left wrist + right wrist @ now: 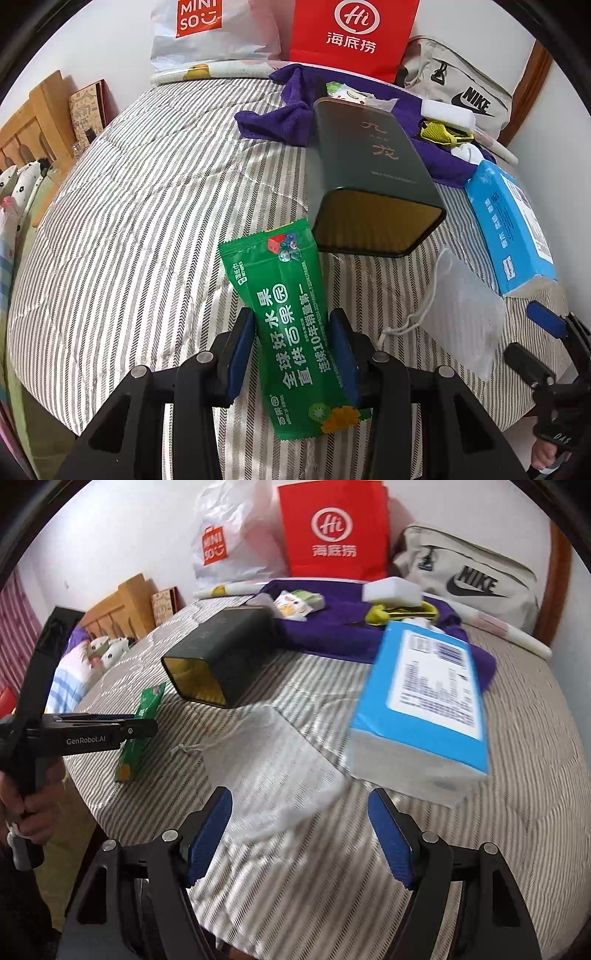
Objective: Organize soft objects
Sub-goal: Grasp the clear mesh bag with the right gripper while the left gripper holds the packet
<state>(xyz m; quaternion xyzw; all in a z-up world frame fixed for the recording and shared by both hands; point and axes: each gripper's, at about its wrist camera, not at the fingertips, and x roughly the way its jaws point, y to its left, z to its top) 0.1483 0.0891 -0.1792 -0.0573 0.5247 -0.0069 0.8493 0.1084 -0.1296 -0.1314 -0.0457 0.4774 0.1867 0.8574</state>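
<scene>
My left gripper (291, 317) is shut on a green wet-wipe pack (291, 332), its blue pads pressing the pack's two long sides above the striped bed (147, 221). Just beyond the pack lies a dark green box (369, 166) on its side, its open gold-lined mouth facing me. From the right wrist view the green pack (142, 731) shows edge-on in the left gripper (140, 727), left of the box (221, 653). My right gripper (299, 797) is open over a translucent drawstring pouch (273, 768) that lies flat on the bed. A blue tissue pack (421, 701) rests to its right.
A purple towel (288, 110) at the back carries a white sponge (391, 590), small snack packets (295, 603) and a yellow item (384, 614). A red paper bag (351, 37), a white Miniso bag (207, 33) and a beige Nike bag (458, 88) line the wall. A hand (33, 812) grips the left handle.
</scene>
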